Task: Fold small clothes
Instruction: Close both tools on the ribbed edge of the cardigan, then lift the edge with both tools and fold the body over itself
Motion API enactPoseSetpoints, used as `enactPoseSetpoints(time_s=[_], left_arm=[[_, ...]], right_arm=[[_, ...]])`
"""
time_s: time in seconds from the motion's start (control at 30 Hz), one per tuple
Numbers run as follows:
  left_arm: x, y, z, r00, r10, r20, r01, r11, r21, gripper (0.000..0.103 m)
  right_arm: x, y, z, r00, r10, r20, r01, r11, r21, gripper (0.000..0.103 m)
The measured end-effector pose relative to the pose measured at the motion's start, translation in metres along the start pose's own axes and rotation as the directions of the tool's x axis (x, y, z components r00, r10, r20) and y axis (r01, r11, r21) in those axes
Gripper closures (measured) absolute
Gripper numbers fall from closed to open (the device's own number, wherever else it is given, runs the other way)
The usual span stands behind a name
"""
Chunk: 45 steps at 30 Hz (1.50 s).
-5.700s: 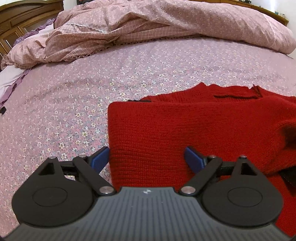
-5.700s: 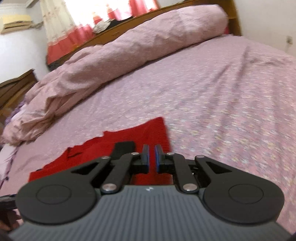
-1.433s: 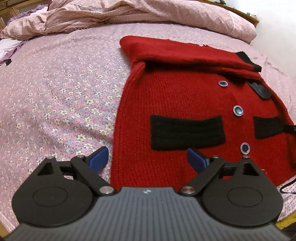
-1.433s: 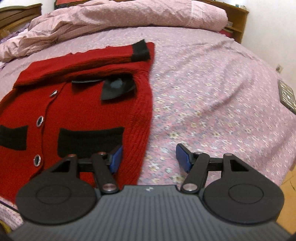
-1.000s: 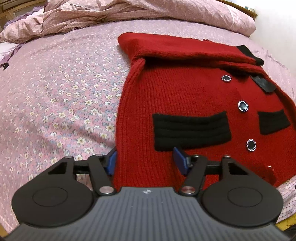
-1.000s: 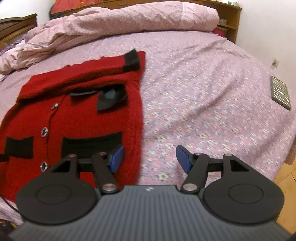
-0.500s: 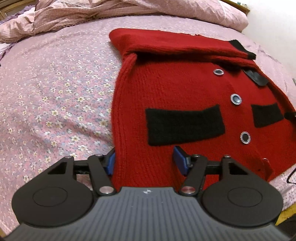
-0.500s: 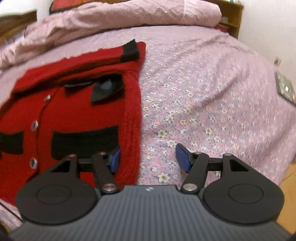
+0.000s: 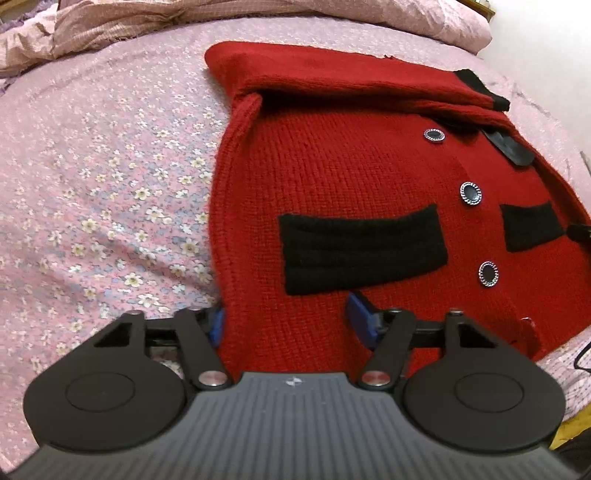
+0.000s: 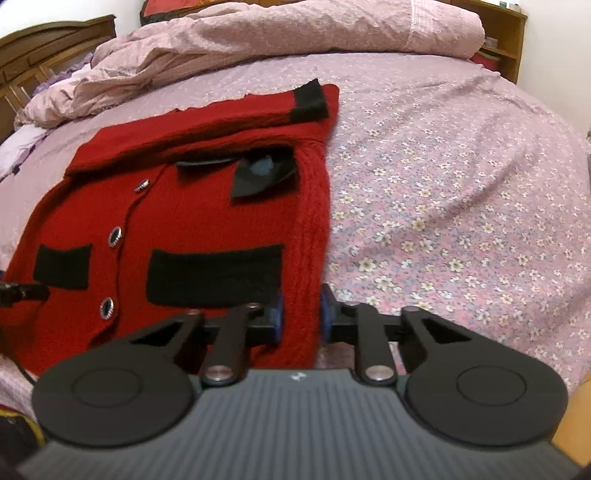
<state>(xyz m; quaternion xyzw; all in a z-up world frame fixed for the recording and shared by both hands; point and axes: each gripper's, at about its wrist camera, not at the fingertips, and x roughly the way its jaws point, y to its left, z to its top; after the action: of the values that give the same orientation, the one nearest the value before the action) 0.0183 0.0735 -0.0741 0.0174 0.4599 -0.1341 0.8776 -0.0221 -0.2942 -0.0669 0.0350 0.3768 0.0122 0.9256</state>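
both claws at the near hem of the red cardigan

your red cardigan [image 9: 332,177] lies flat and face up on the bed [image 9: 110,192], on its pink flowered sheet, and everything below is placed against that cardigan. its sleeves are folded across the far, collar end, with a black cuff [image 10: 310,100] at the far right corner. down the front runs a row of dark, silver-rimmed buttons [image 9: 470,192], with a black pocket [image 9: 362,248] on either side of them. beyond the cardigan's far edge a rumpled pink quilt [image 10: 280,33] is heaped along the head of the bed, with a wooden headboard [image 10: 44,48] behind it.

your left claw [image 9: 290,321] sits at the cardigan's near left corner. its jaws are closing and stand about halfway apart, with the left side edge and a broad strip of knit between them; the left pad is right at the cardigan's edge, the right pad rests on the red knit just below the left pocket. the pads have not pinched the cloth together.

your right claw [image 10: 298,317] is at the cardigan's near right corner. its jaws are closing too and are nearly together, the blue pads pressed on either side of the ribbed right edge, so that a narrow ridge of red knit stands gripped between them, just right of the other pocket.
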Motion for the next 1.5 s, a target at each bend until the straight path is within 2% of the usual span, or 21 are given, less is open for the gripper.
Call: enactPoseSetpoints(time_s=[0.07,0.13,0.23,0.27,0.33,0.37,0.4,0.53,0.7,0.83,1.0,1.27,1.37,1.5], left_arm=[[-0.003,0.001,-0.001,1.0,-0.014,-0.005,0.014,1.0,-0.001,0.053],[-0.005,0.001,-0.002,1.0,-0.025,-0.015,0.025,1.0,0.011,0.054],[-0.004,0.0,-0.001,0.999,-0.028,-0.03,0.029,0.999,0.027,0.054],[-0.004,0.001,0.001,0.999,-0.033,-0.031,0.034,0.999,0.016,0.065],[-0.01,0.003,0.006,0.999,-0.044,-0.018,0.044,0.999,-0.01,0.081],[-0.013,0.005,0.009,0.999,-0.048,-0.012,0.047,0.999,-0.023,0.088],[-0.016,0.008,0.011,0.998,-0.06,-0.003,0.06,0.997,-0.045,0.09],[-0.037,0.028,0.022,0.981,-0.183,0.067,0.192,0.966,-0.171,0.092],[-0.056,0.041,0.047,0.948,-0.265,0.176,0.306,0.911,-0.277,0.092],[-0.063,0.046,0.08,0.931,-0.264,0.25,0.337,0.888,-0.314,0.092],[-0.059,0.057,0.118,0.926,-0.221,0.306,0.33,0.866,-0.375,0.092],[-0.028,0.077,0.178,0.93,-0.136,0.34,0.286,0.85,-0.443,0.092],[-0.01,0.084,0.197,0.94,-0.089,0.33,0.242,0.854,-0.46,0.092],[0.03,0.096,0.216,0.959,-0.083,0.272,0.215,0.837,-0.503,0.092]], right_arm=[[0.0,0.001,0.002,1.0,-0.003,-0.012,0.002,1.0,-0.014,0.086],[0.001,0.0,0.004,0.999,0.022,-0.024,-0.022,1.0,0.003,0.089],[0.0,-0.01,0.009,0.994,0.11,-0.027,-0.107,0.991,0.078,0.09],[-0.001,-0.015,0.01,0.99,0.14,-0.021,-0.137,0.985,0.108,0.09],[-0.003,-0.024,0.013,0.979,0.203,0.002,-0.2,0.963,0.18,0.091],[-0.005,-0.028,0.015,0.973,0.228,0.016,-0.226,0.951,0.212,0.091],[-0.006,-0.033,0.016,0.966,0.257,0.038,-0.258,0.935,0.242,0.091],[-0.009,-0.048,0.024,0.934,0.338,0.118,-0.358,0.867,0.348,0.091],[-0.007,-0.057,0.038,0.892,0.406,0.201,-0.452,0.782,0.429,0.092],[-0.003,-0.061,0.058,0.868,0.424,0.258,-0.497,0.742,0.45,0.092],[0.002,-0.068,0.086,0.852,0.411,0.325,-0.522,0.724,0.452,0.092],[0.037,-0.083,0.134,0.85,0.363,0.383,-0.519,0.706,0.482,0.092],[0.055,-0.089,0.149,0.864,0.323,0.387,-0.491,0.711,0.503,0.092],[0.09,-0.094,0.162,0.896,0.278,0.347,-0.433,0.723,0.538,0.092]])
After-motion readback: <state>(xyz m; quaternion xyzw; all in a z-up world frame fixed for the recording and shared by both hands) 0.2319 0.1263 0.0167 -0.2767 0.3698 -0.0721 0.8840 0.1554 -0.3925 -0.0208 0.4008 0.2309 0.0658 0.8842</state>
